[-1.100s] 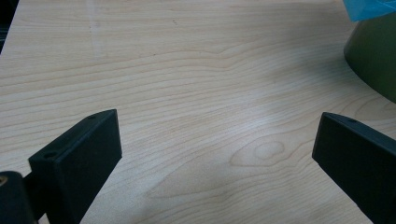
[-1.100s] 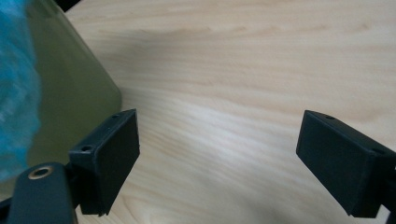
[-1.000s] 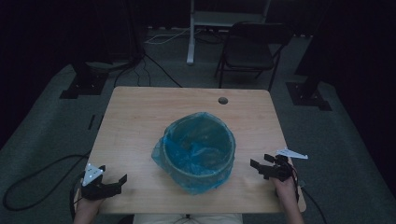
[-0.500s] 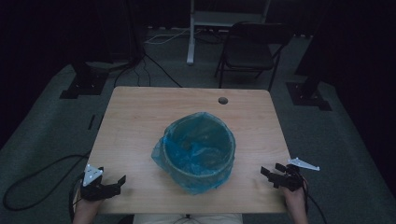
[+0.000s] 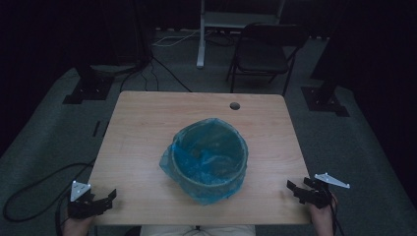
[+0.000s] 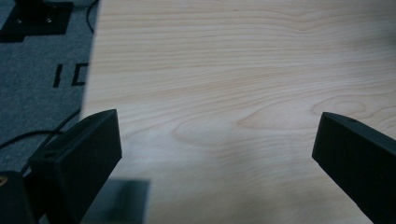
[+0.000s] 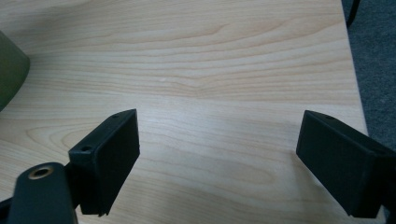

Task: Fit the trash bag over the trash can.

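Note:
A round bin lined with a blue plastic bag [image 5: 209,158] stands in the middle of the wooden table [image 5: 142,128]. My left gripper [image 5: 109,196] rests at the table's near left corner, open, with nothing between its jaws. In the left gripper view the gripper [image 6: 217,135] looks over bare wood. My right gripper [image 5: 296,188] is at the near right corner, open and holding nothing. The right gripper view has this gripper [image 7: 219,133] over bare wood, with the bin's olive side [image 7: 10,70] at the far left.
A round cable hole [image 5: 234,105] sits near the table's far edge. A folding chair [image 5: 263,54] and stand bases [image 5: 83,91] are on the grey carpet beyond the table. A black cable [image 5: 34,184] loops on the floor at left.
My right gripper has drawn back toward the near right corner of the table, away from the bin. The left gripper has stayed put.

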Available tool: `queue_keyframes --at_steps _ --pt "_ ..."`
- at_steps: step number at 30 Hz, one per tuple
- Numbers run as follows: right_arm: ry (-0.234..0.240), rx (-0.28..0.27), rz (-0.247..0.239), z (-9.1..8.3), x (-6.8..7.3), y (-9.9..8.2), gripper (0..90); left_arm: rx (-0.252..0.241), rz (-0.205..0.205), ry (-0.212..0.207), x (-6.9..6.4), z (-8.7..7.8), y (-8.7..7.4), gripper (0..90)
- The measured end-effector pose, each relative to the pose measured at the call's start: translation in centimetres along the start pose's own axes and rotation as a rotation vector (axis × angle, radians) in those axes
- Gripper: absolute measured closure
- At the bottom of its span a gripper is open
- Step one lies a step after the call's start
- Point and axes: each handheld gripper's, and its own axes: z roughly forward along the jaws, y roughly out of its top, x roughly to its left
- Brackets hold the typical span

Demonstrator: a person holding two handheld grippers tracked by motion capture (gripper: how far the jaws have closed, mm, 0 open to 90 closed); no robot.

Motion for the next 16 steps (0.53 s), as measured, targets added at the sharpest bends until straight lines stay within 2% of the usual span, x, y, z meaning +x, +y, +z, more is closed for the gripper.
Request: queue_keyframes --at_steps 2,7,10,16 --pt "-0.001 0.001 0.002 0.00 -0.06 -0.11 12.8 0.000 0.000 0.000 0.00 0.00 0.00 2.0" --pt "-0.001 0.004 0.009 0.05 -0.17 -0.13 13.1 -0.017 -0.027 0.038 0.80 -0.57 -0.66 2.0" --pt "-0.007 0.006 0.010 0.08 -0.17 -0.12 13.3 -0.018 -0.012 0.059 0.75 -0.48 -0.77 2.0" --pt "-0.007 0.002 0.014 0.11 -0.15 -0.11 13.4 -0.034 -0.001 0.056 0.39 -0.53 -0.79 2.0"
